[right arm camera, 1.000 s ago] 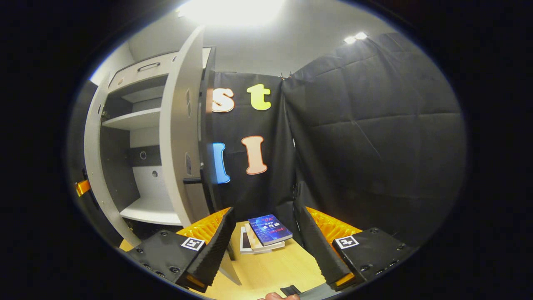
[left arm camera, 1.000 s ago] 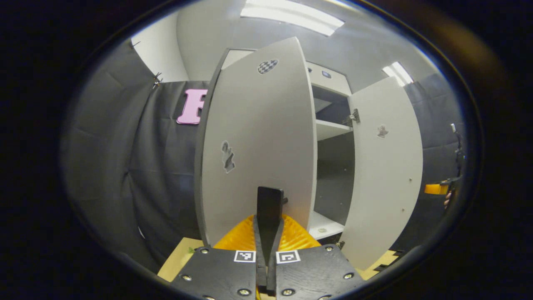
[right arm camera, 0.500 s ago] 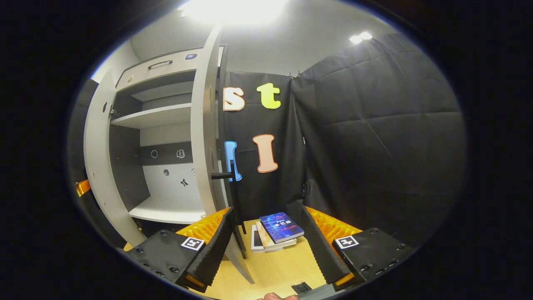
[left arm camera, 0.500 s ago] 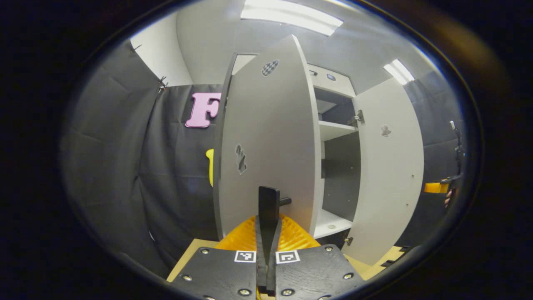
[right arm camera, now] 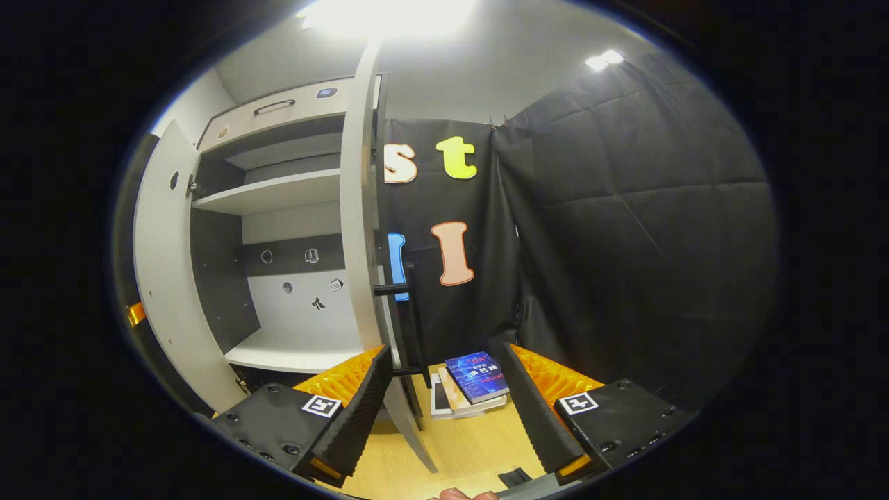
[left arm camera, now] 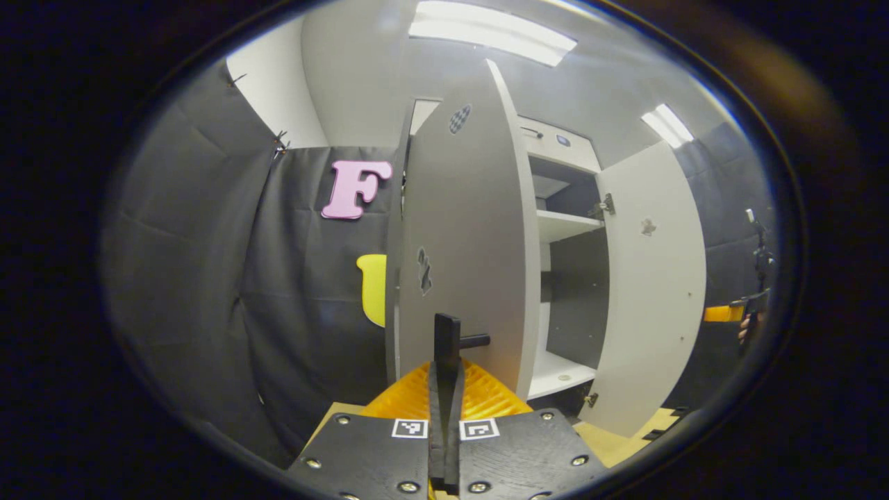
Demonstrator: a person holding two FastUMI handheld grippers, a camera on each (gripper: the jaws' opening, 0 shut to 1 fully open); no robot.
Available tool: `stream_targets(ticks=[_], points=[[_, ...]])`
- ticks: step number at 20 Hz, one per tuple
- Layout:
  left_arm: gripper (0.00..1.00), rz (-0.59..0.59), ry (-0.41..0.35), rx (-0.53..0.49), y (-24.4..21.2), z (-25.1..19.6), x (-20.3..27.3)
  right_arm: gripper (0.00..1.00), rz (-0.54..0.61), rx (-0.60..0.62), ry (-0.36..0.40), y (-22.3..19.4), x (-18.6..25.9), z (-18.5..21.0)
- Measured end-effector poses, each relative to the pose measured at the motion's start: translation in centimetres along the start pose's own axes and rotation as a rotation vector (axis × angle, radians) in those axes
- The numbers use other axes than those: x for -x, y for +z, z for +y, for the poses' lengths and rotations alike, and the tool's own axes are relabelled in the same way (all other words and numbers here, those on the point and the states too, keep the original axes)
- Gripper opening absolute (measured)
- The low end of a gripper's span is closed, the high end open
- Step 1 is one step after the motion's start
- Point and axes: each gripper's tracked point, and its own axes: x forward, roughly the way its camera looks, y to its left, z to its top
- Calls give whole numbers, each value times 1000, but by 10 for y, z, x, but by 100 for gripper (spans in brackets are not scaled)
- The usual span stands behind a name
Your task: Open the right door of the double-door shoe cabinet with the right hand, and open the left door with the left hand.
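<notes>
**Left door swings wider as we back off the right one**

In the left gripper view, the left door [left arm camera: 467,250] has turned further open on its hinge since a second ago: we now see its face narrower and more edge-on, and more of the booth wall [left arm camera: 305,264] has come out from behind it. In the right gripper view, the right door [right arm camera: 360,208] now stands nearly edge-on, its black handle [right arm camera: 410,316] has come into plain sight, and more of the cabinet interior [right arm camera: 292,278] shows. The books [right arm camera: 472,385] sit slightly further right.
</notes>
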Motion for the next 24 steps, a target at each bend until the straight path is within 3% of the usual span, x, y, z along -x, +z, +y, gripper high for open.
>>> stream_targets(ticks=[1, 3, 4, 7, 10, 13, 17, 18, 19, 22, 23, 24], points=[[2, 0, 7, -2, 1, 6, 0, 92, -3, 1, 2, 1, 1, 2], [2, 10, 25, -8, -3, 22, -2, 92, -6, 0, 8, 2, 3, 5], [2, 21, 41, -6, -7, 32, -3, 98, -6, -4, 9, 0, 3, 5], [1, 39, 120, 8, -13, 81, -2, 98, 11, -15, 29, -7, 8, 13], [1, 36, 31, 108, -16, 67, -5, 98, 38, 14, 32, -17, 15, 16], [0, 33, 33, 32, -13, 71, -6, 98, 56, 27, 35, -21, 19, 25], [1, 45, 37, 39, -16, 72, -3, 98, 75, 12, 68, -21, 17, 48], [0, 45, 34, 49, -14, 70, -1, 92, 77, 11, 82, -21, 16, 54], [1, 47, 26, 65, -14, 69, 1, 98, 78, 13, 95, -20, 14, 60], [0, 52, 54, 63, -15, 70, 9, 98, 85, 26, 164, -25, 7, 79], [0, 47, 70, 54, -14, 70, 14, 92, 84, 37, 188, -28, 5, 84], [0, 52, 86, 50, -17, 69, 21, 98, 83, 42, 207, -33, 2, 87]])
